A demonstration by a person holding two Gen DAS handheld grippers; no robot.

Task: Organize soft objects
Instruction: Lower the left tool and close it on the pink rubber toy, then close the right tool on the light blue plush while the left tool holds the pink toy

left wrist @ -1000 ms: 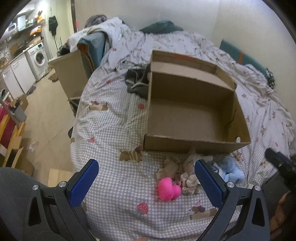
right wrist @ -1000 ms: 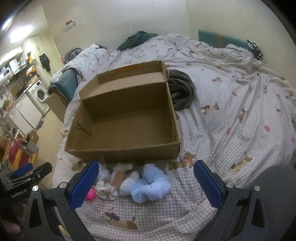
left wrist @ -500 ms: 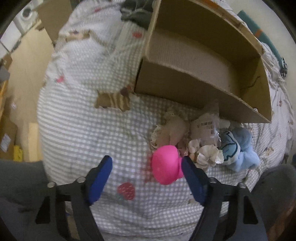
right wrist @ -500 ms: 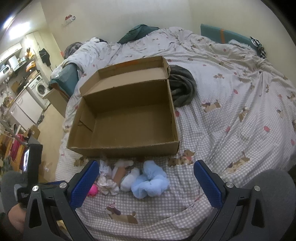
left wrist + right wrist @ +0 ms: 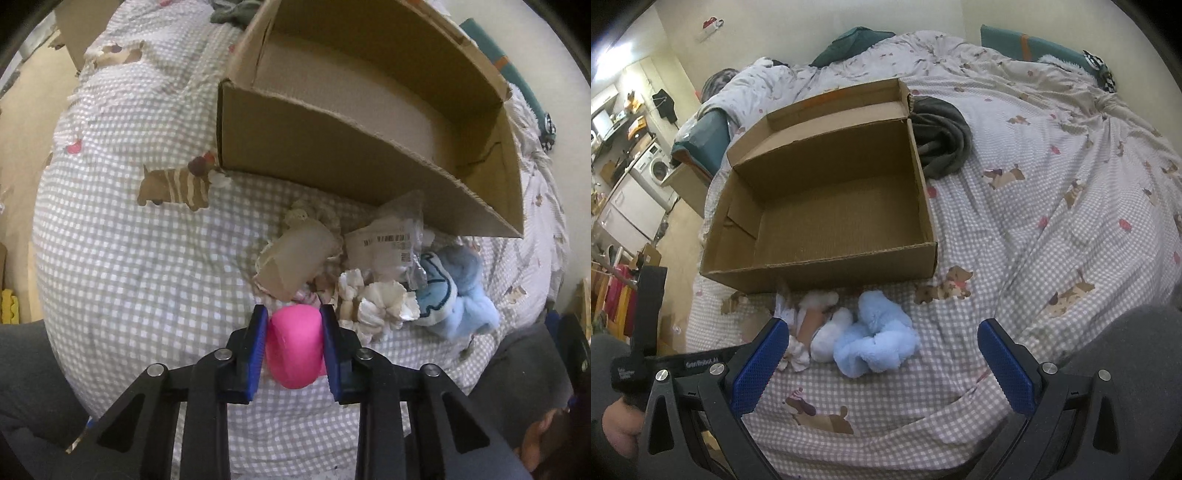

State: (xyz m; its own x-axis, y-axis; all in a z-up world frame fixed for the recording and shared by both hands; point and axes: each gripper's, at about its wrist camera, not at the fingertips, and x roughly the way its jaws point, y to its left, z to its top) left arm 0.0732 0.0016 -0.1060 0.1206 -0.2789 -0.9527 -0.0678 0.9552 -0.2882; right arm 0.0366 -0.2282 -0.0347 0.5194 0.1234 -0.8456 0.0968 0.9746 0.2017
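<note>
My left gripper [image 5: 294,317] is shut on a bright pink soft object [image 5: 293,347], low over the checked bedspread [image 5: 129,266]. Just beyond it lies a pile: a beige soft piece [image 5: 295,254], a cream ruffled piece [image 5: 376,306], a plastic packet with a label [image 5: 388,243] and a light blue plush [image 5: 458,295]. An open, empty cardboard box [image 5: 332,155] stands behind the pile. My right gripper [image 5: 882,336] is open and empty, held above the blue plush [image 5: 875,343] in front of the box [image 5: 827,266]. The pink object is hidden in the right wrist view.
A dark grey garment [image 5: 938,140] lies right of the box. Rumpled bedding and teal pillows [image 5: 1027,46] fill the far bed. The bed's left edge drops to the floor, with a washing machine [image 5: 653,170] and a clothes rack beyond. My knees frame the near edge.
My left gripper has dropped down to the pile and shut on the pink object. The right gripper stays open and has barely moved.
</note>
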